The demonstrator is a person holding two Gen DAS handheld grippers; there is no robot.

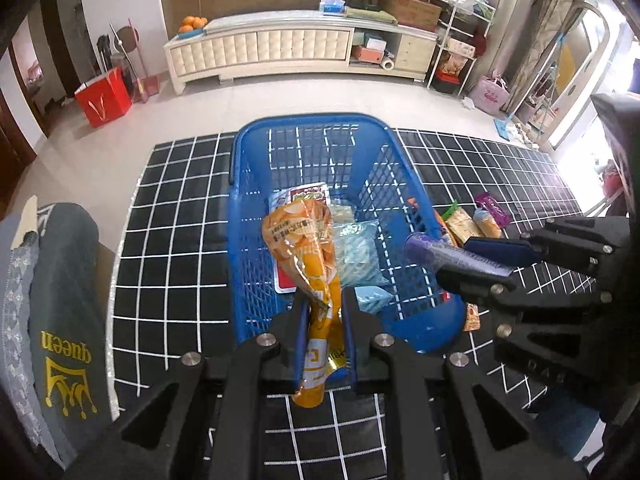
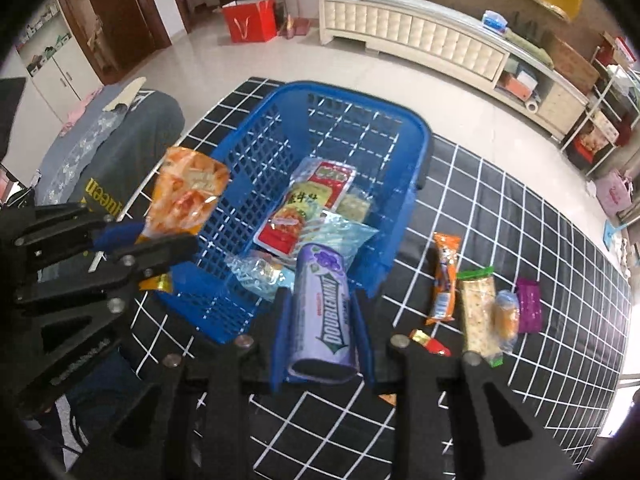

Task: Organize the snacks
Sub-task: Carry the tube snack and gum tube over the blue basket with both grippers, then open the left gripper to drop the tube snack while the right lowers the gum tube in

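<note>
A blue mesh basket stands on the black grid cloth and holds several snack packets, among them a red and green packet and a pale blue one. My left gripper is shut on an orange snack bag and holds it over the basket's near end; it shows at the left of the right wrist view. My right gripper is shut on a purple Doublemint gum pack at the basket's near right rim, and the pack also shows from the left.
Several loose snacks lie on the cloth right of the basket: an orange packet, a cracker pack, a small bun, a purple packet and a red candy. A grey cushion lies left.
</note>
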